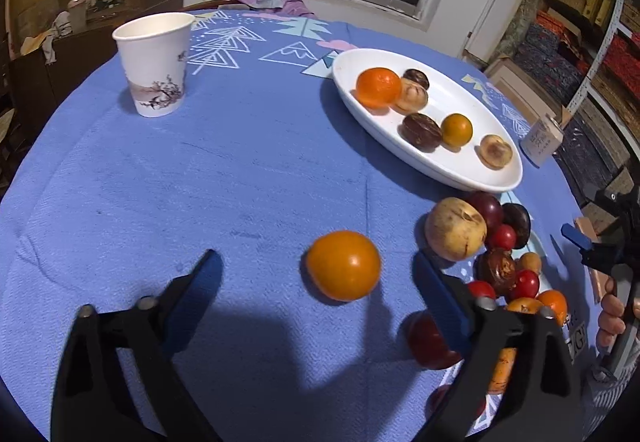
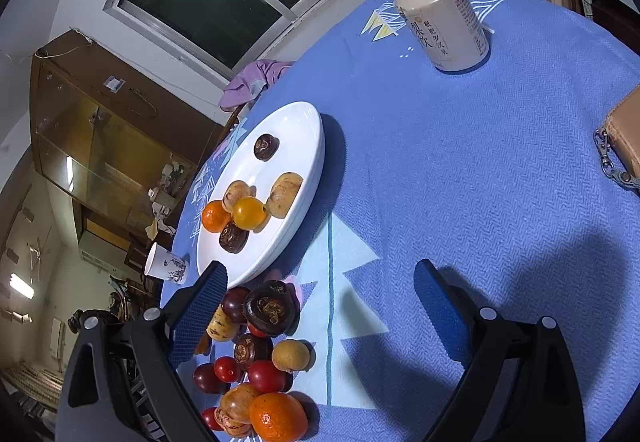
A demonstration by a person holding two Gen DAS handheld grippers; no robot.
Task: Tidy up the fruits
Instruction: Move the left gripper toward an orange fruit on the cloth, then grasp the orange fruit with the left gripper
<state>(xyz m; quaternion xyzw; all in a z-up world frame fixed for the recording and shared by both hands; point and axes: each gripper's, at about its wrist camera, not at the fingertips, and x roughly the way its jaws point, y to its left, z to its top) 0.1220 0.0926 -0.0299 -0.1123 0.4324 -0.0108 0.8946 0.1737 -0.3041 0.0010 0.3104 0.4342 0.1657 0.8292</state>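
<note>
Jaws of the left gripper (image 1: 316,278) stand apart around a lone orange fruit (image 1: 343,265), not yet touching; next, close and carry to the white plate (image 1: 496,182). Right gripper (image 2: 320,282) jaws are apart, empty.

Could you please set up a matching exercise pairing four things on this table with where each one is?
Things:
1. paper cup
2. drink can
3. lone orange fruit
4. yellow cherry tomato

Places:
A. on the white plate
B. between the left tongs' open jaws
C. far left on the cloth
D. beyond the plate, upright

Pairs: 1-C, 2-D, 3-B, 4-A
</note>
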